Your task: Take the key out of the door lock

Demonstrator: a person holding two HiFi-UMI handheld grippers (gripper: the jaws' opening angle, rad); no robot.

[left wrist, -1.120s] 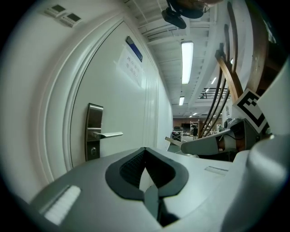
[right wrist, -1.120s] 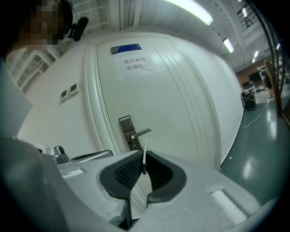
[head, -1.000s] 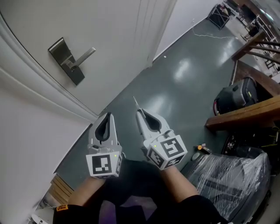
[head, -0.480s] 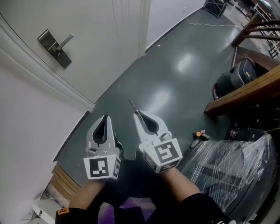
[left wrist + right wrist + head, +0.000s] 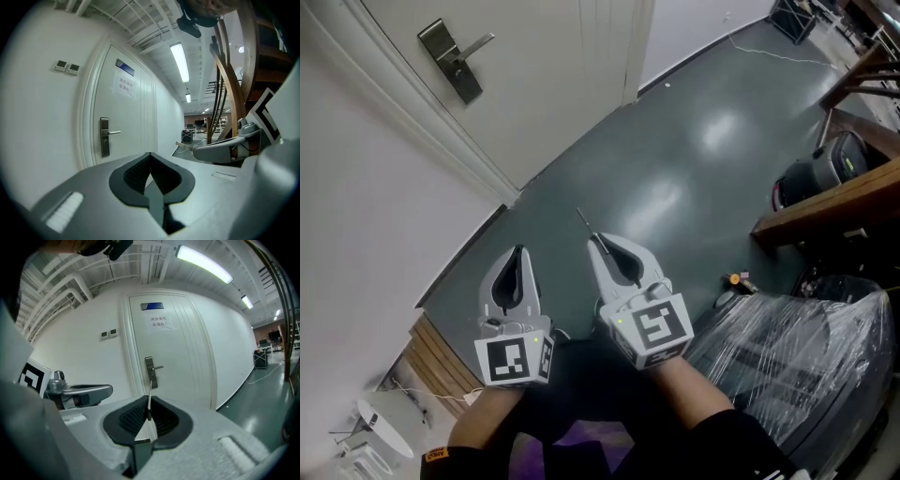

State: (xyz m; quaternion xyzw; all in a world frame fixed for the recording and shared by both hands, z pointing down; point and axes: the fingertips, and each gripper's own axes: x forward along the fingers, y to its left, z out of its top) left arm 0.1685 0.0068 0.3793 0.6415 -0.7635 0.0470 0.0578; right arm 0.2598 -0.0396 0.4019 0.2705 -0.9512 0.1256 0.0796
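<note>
Key (image 5: pixel 149 401) pinched in right gripper (image 5: pixel 598 242) (blade jutting out); left gripper (image 5: pixel 518 250) pressed together.

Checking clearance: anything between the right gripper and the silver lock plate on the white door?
Head view: only bare grey-green floor and white door panel between the right gripper, shut on a thin metal key, and the silver lock plate.

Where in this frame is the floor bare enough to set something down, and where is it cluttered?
Bare: the wide green floor between the white door and the wooden beam, up to the cable. Crowded: the right side, with the black bag, the plastic-wrapped bundle and an orange item beside it; wooden slats at lower left.
</note>
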